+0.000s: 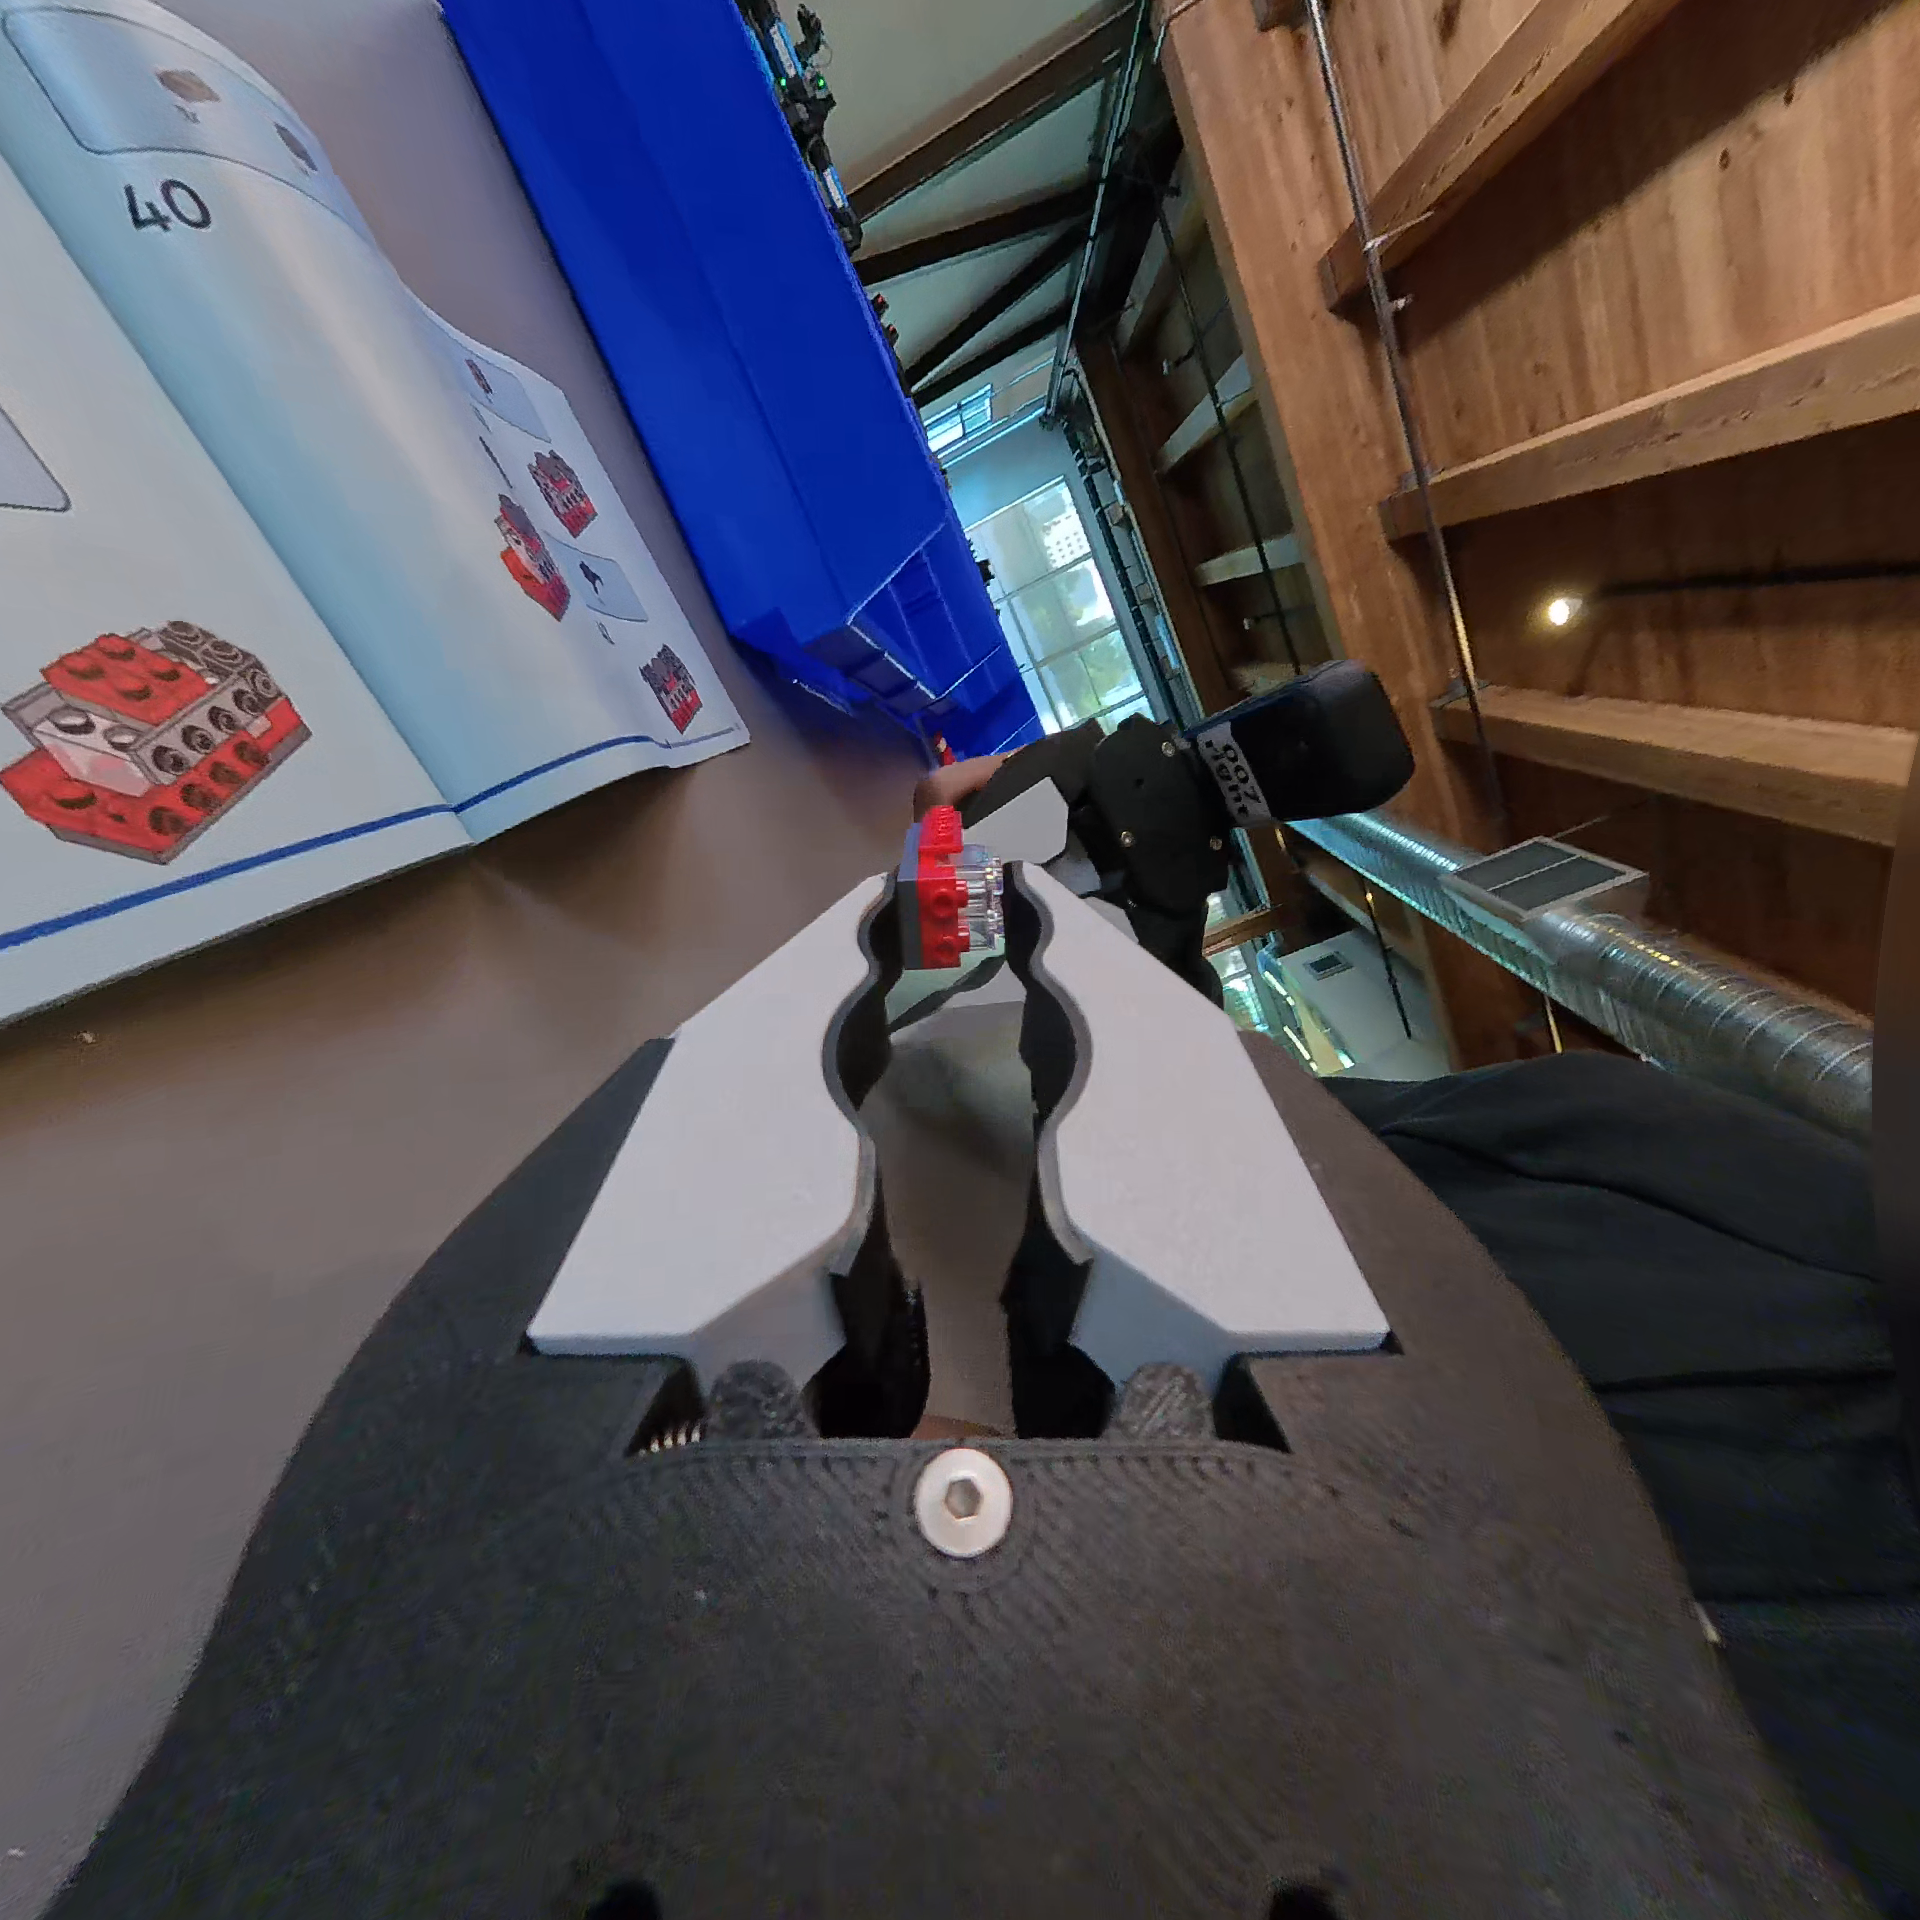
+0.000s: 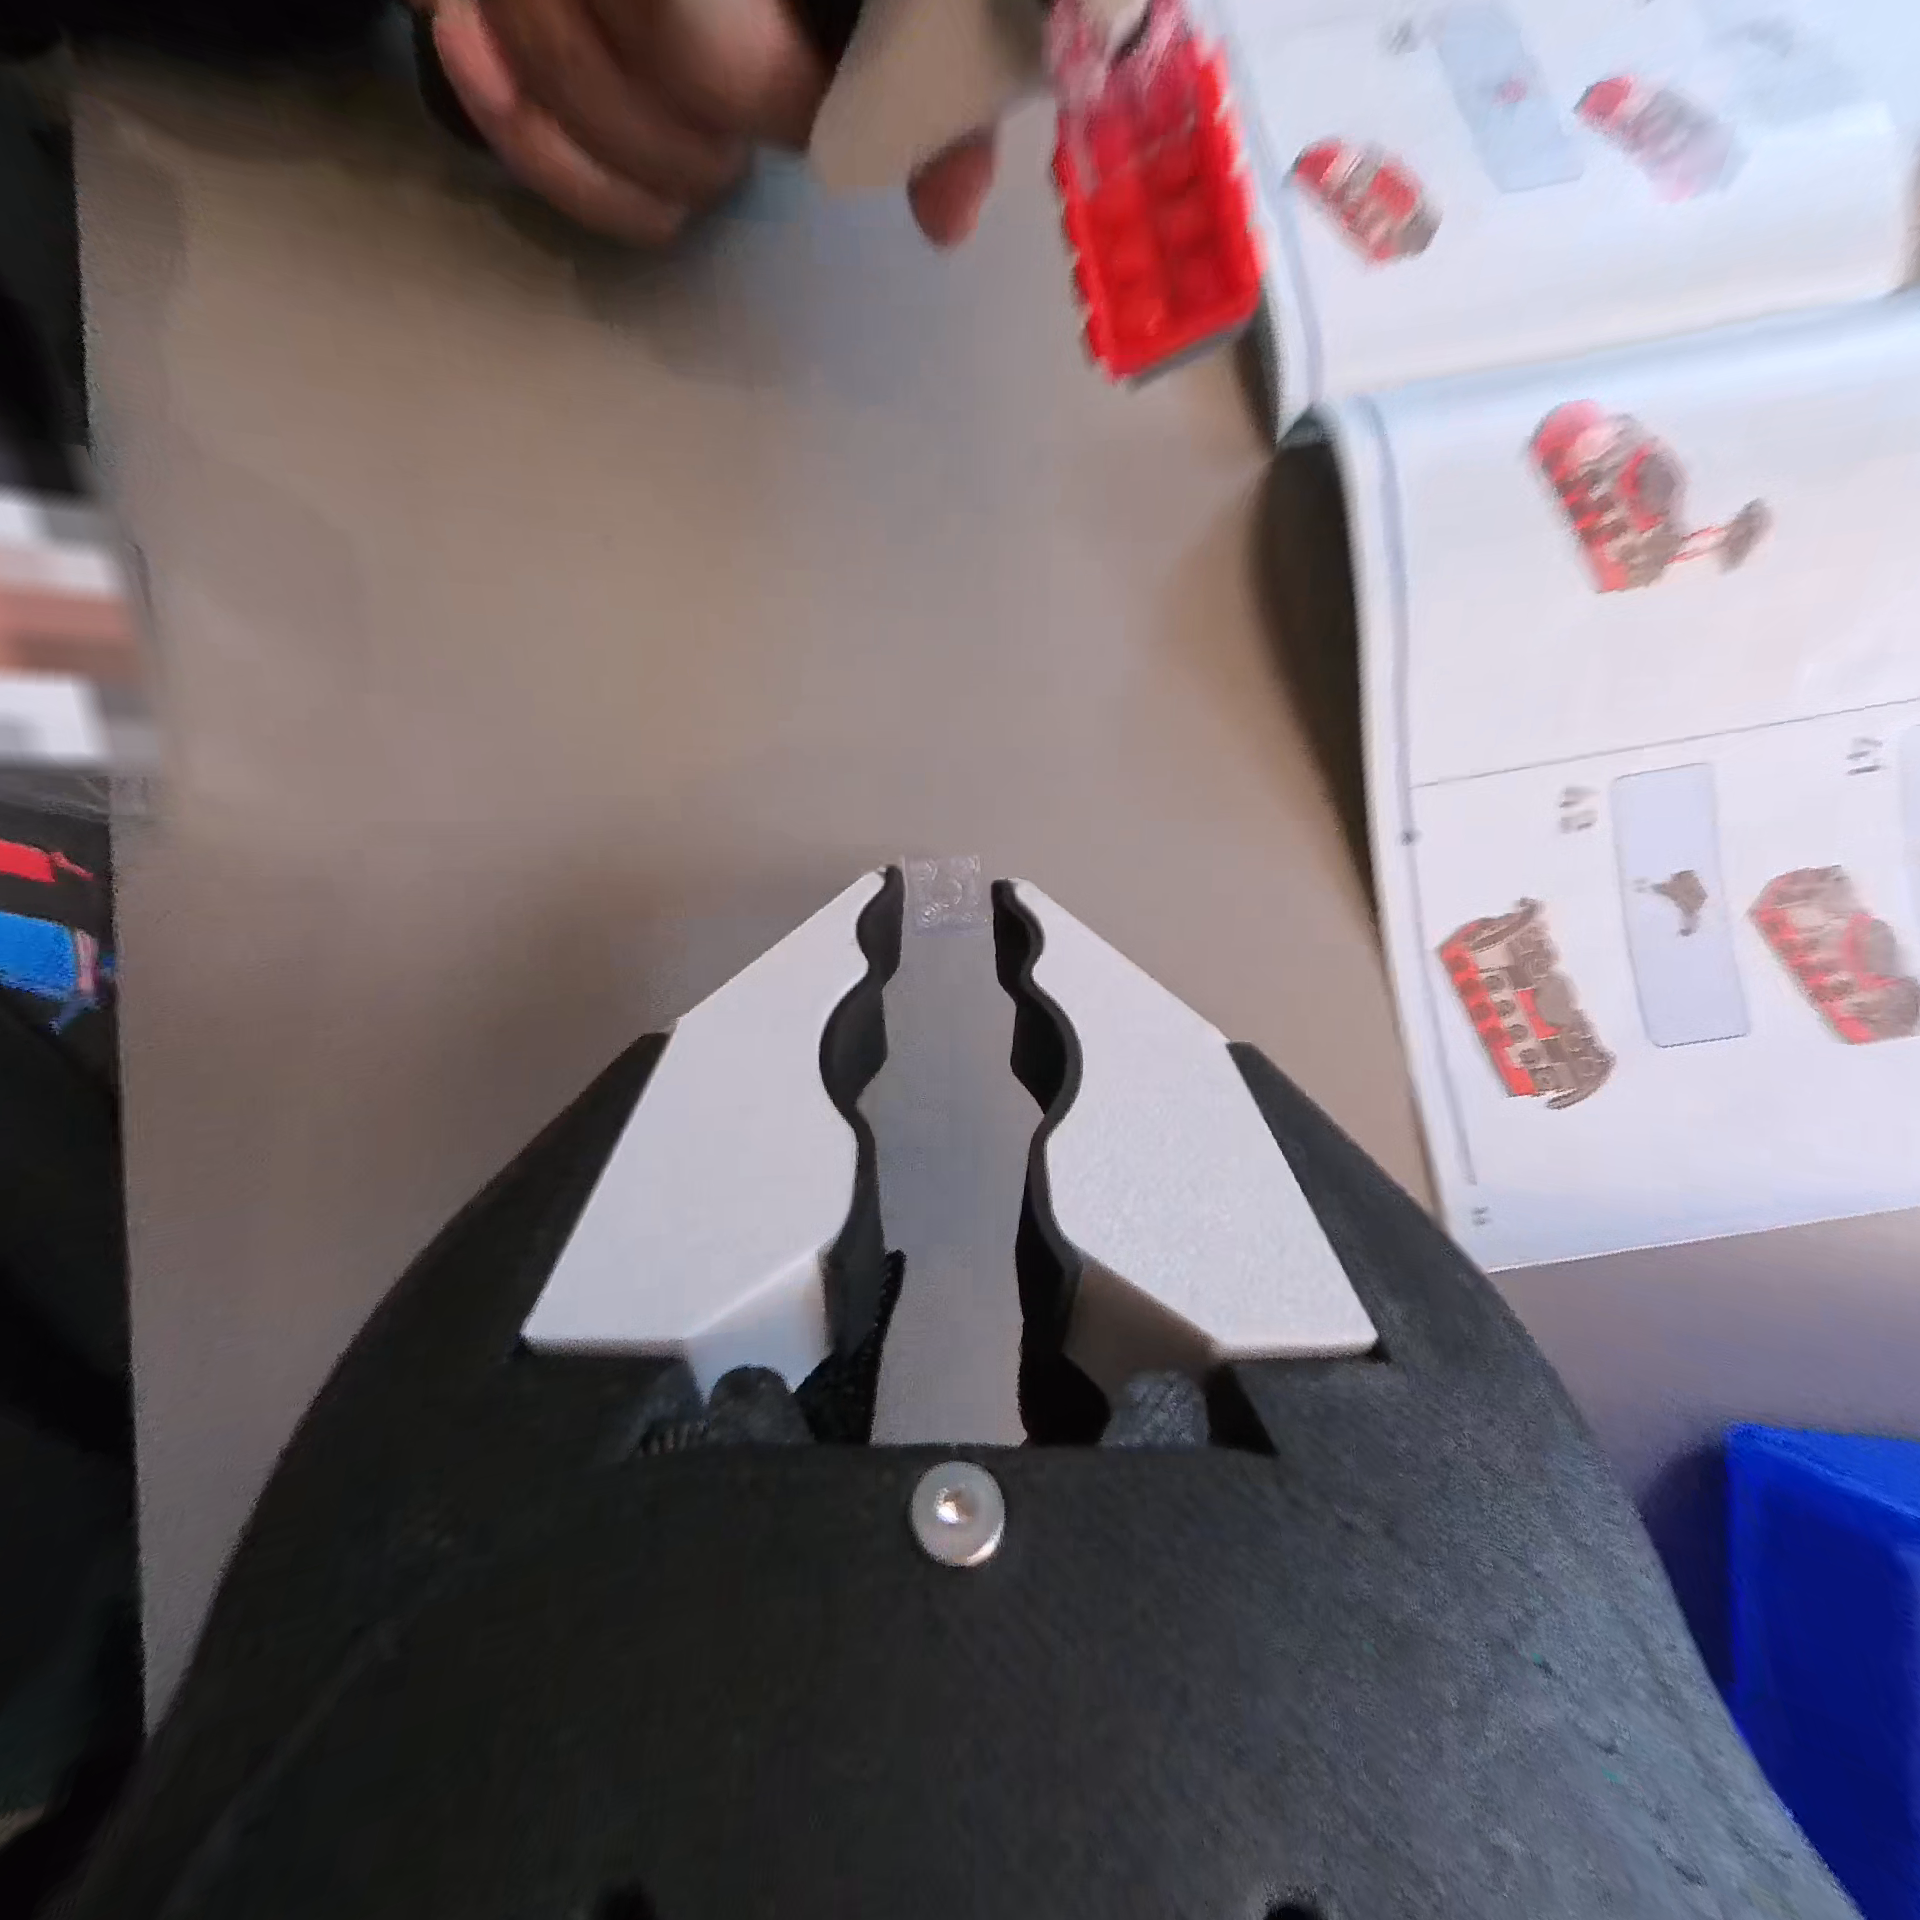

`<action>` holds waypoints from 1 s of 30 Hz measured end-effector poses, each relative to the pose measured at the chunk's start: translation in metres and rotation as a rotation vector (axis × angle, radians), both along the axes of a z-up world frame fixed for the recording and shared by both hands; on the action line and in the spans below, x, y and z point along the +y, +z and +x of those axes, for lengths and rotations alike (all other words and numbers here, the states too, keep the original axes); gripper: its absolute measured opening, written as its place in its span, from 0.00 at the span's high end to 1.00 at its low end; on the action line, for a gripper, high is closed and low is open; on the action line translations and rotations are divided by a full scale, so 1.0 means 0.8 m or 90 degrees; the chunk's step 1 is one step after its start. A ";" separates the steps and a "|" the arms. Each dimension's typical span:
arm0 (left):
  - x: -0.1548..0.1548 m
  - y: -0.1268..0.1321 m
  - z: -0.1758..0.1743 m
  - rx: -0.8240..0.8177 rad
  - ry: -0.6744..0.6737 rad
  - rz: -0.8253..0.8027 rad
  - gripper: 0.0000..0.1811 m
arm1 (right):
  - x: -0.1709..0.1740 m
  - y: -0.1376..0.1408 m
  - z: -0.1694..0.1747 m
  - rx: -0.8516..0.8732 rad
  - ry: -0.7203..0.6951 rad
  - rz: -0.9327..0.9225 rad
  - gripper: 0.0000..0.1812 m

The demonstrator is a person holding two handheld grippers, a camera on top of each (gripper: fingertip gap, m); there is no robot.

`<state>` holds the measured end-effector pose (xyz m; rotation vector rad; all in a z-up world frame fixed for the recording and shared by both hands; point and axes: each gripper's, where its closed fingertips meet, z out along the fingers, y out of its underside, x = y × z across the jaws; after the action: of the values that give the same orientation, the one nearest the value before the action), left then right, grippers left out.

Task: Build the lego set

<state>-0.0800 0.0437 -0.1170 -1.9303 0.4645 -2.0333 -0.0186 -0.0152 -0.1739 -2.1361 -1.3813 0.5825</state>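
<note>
The small red, grey and clear brick assembly (image 1: 951,902) sits pinched between the left gripper (image 1: 951,883) tips, held above the brown tabletop (image 1: 312,1143). The right gripper (image 2: 943,883) clamps a tiny clear plate (image 2: 943,896). An open instruction booklet (image 1: 260,520) lies beside blue plastic bins (image 1: 727,312).
</note>
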 end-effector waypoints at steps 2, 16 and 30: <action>0.002 0.002 -0.001 -0.016 0.001 -0.023 0.90 | 0.017 0.031 -0.009 0.048 -0.024 0.040 0.90; 0.000 0.000 0.000 -0.034 -0.007 -0.077 0.90 | 0.069 0.082 -0.070 0.017 0.016 0.161 0.91; 0.000 -0.002 0.001 -0.035 -0.005 -0.098 0.90 | 0.072 0.074 -0.074 -0.001 0.022 0.168 0.89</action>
<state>-0.0792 0.0440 -0.1184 -1.9539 0.3117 -2.1791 -0.0780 0.0425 -0.1150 -1.9059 -1.4139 0.3871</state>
